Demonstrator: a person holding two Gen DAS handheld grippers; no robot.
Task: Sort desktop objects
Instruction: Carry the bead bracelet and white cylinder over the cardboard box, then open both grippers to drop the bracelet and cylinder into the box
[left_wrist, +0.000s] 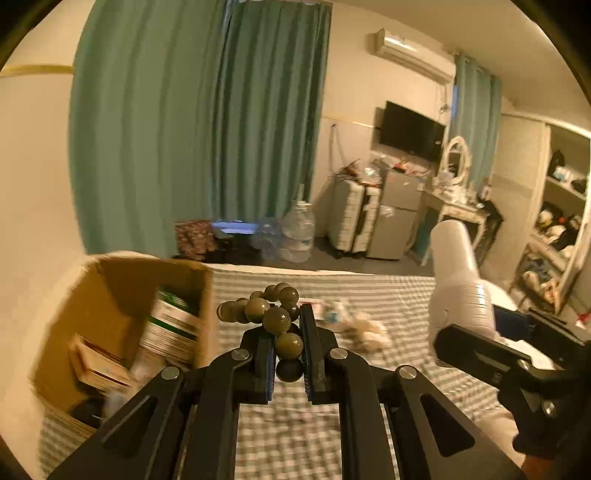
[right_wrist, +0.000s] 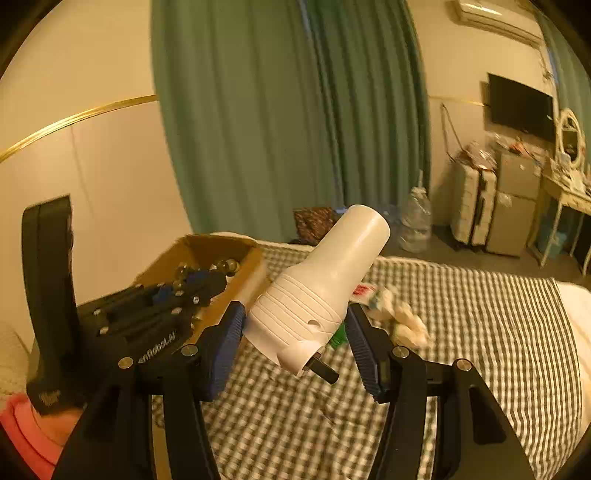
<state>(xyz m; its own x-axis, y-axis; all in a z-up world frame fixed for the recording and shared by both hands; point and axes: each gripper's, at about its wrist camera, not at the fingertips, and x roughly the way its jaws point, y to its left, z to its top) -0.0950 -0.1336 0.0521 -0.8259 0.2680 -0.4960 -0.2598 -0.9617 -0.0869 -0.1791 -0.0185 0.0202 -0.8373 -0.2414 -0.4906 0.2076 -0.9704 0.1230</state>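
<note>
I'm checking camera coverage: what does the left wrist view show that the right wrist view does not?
Only the left wrist view shows inside the cardboard box: a green-labelled bottle and small cartons, plus the shelves at far right. Only the right wrist view shows the white appliance's plug prongs and a pink sleeve. Both show the bead bracelet in the left gripper, the appliance in the right gripper, and the checked cloth.

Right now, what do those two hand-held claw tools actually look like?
Both are matte black linkages with silver rivets. The left gripper and right gripper have ribbed blue pads on their fingers. White lettering marks the left one's body; a pink sleeve shows behind it.
</note>
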